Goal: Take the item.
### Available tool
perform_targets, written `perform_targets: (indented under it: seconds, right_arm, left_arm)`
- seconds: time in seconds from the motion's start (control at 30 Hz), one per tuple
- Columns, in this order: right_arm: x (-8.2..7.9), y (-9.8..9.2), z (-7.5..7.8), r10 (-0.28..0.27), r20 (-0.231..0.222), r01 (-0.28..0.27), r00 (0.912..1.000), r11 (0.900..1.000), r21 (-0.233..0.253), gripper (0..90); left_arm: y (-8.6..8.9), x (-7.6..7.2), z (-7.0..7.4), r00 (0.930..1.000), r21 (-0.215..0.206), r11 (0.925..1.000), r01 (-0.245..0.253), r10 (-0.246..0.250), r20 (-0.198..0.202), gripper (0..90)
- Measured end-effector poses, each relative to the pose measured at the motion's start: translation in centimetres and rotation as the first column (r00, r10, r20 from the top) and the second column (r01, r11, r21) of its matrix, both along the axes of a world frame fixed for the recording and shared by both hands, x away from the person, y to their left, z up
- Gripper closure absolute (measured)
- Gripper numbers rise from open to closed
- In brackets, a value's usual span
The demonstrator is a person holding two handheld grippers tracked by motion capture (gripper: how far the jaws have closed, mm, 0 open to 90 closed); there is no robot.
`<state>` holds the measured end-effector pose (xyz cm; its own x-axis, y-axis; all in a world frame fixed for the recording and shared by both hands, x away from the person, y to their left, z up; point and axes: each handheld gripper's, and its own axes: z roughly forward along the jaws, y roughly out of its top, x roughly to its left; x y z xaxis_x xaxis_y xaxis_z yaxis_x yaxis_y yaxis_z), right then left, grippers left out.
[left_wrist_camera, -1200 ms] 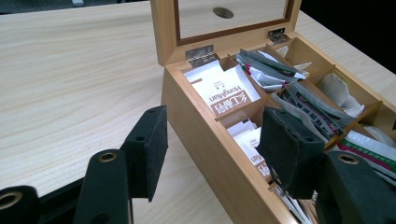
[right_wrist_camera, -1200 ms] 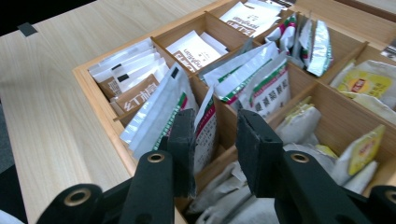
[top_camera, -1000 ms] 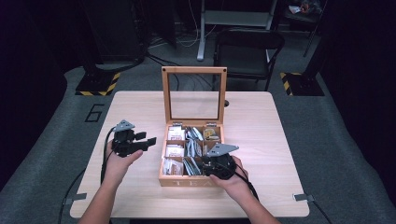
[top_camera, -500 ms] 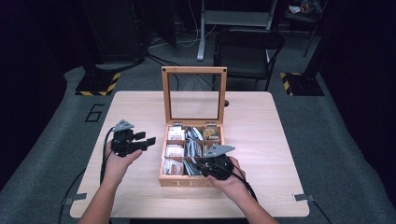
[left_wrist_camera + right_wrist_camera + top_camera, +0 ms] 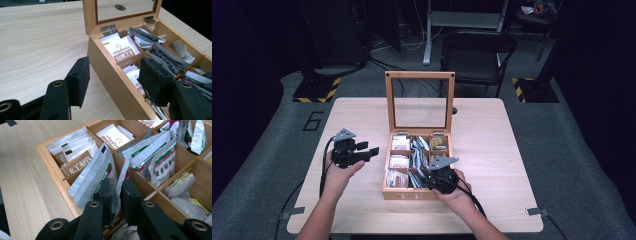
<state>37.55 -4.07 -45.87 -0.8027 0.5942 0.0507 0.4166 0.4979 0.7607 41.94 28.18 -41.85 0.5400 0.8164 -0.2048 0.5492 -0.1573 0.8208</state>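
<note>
**Silver foil sachet pinched in the tea box's near middle compartment**

The silver foil sachet with green and red print (image 5: 117, 187) stands on edge between the two black jaws of the right gripper (image 5: 117, 195), which are closed onto it from either side, the pads pressing its lower part; its upper edge rises free above them, leaning against the neighbouring silver sachets (image 5: 92, 177) of the same compartment; that compartment is the middle one of the row nearest the person, in the open wooden tea box with a glass-paned lid (image 5: 393, 193). Just left of it in the right gripper view, across a thin wooden divider, lie brown and white paper sachets (image 5: 75, 157); beyond it, further green-printed foil sachets (image 5: 160, 157) stand in the next compartment, and crumpled tea bags (image 5: 180, 187) fill the one to the right.

In the high view the right gripper (image 5: 438, 179) sits over the box's near edge, the person's hand behind it; the lid (image 5: 419, 100) stands upright at the back.

The left gripper (image 5: 112, 80) has its jaws spread wide with nothing between the pads; it hovers just beside the box's left wall, above the pale wooden table (image 5: 492, 125); one pad overlaps the box's rim in its own view, though contact cannot be told. In the high view the left gripper (image 5: 364, 152) is near the box, apart from it.
</note>
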Motion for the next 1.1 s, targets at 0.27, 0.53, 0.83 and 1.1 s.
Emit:
perform_targets:
  seconds: [0.27, 0.53, 0.83, 1.1]
  right_arm:
    - [0.0, 0.7, -0.5, 0.019, -0.002, -0.019, 0.9998, 0.999, -0.026, 83.6]
    - [0.1, 0.8, -0.6, 0.022, -0.009, -0.023, 0.9997, 0.999, -0.026, 89.6]
    - [0.2, 0.6, -0.4, 0.027, -0.032, -0.027, 0.9991, 1.000, -0.014, 90.0]
    - [-0.1, 0.1, 1.3, 0.040, -0.020, -0.040, 0.9990, 0.999, 0.035, 90.0]
  left_arm:
    - [0.0, 0.0, 0.0, 1.0000, -0.002, 1.0000, 0.002, -0.002, -0.003, 42.0]
    - [0.1, 0.0, -0.1, 1.0000, -0.004, 1.0000, -0.002, 0.002, -0.004, 42.0]
    - [0.2, 0.1, -0.1, 1.0000, -0.005, 1.0000, -0.004, 0.004, -0.005, 42.1]
    - [0.3, 0.0, -0.1, 1.0000, -0.007, 1.0000, -0.007, 0.007, -0.004, 42.1]
